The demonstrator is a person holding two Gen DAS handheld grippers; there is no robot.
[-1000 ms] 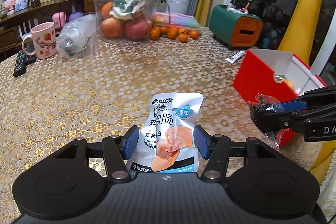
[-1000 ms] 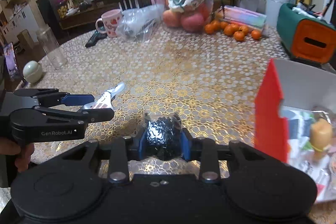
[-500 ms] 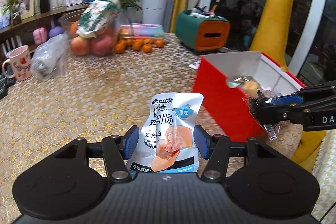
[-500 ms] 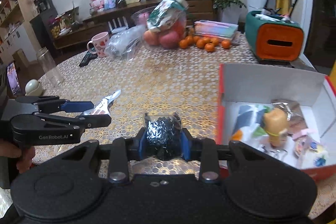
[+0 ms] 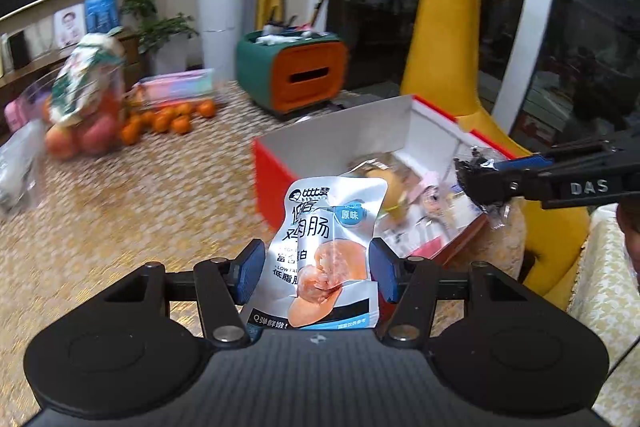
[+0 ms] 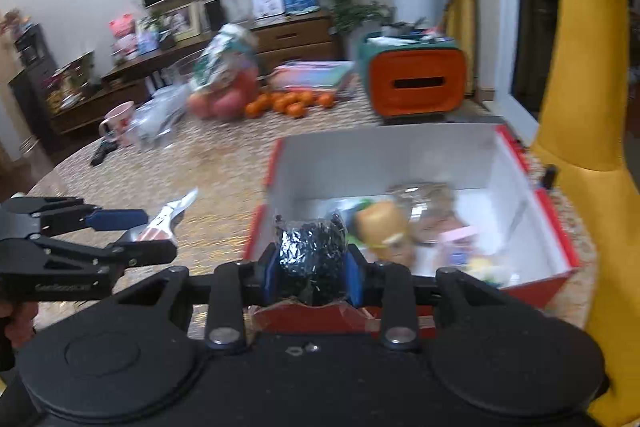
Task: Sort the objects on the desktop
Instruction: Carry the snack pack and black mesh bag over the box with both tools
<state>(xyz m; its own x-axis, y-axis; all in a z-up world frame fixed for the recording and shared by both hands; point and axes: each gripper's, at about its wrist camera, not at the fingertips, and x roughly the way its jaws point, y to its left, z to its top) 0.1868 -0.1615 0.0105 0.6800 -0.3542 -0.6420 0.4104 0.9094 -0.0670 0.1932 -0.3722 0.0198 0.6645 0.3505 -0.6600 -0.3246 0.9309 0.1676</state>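
- Far left of the table [image 6: 224, 171], stuff that nobody's touching: a pink mug [image 6: 120, 123], a remote [image 6: 102, 153], a crinkly clear bag [image 6: 160, 117], then a fruit bowl [image 6: 224, 87] with a packet on top and a bunch of little oranges [image 6: 288, 103] lying beside it. Can't say whether those count as things to sort or just live there.
- The left gripper [image 5: 316, 267] is gripping a silver sausage snack pouch [image 5: 326, 251], jaws set fairly narrow with the blue pads pressing on the pouch's two edges. The pouch is sticking up between them, off the table, and hanging just short of the box's near-left corner, not over the opening yet as far as I can tell.
- The right gripper [image 6: 312, 273] is clamping a small dark crinkly packet [image 6: 312, 255], jaws squeezed in tight around it. It's sitting right at the near rim of the box, so basically at the drop point.
- The red box [image 6: 560, 227] with the white inside is already holding a pile of items (a yellowish bottle-looking thing, some wrappers, too blurry to name).
- Behind the box there's a green and orange bin [image 6: 416, 83].
- My read: sorting is looking well along. Both hands are carrying the next two items in, both drops aren't done yet, and the open tabletop in view is looking bare apart from that far-left clutter.
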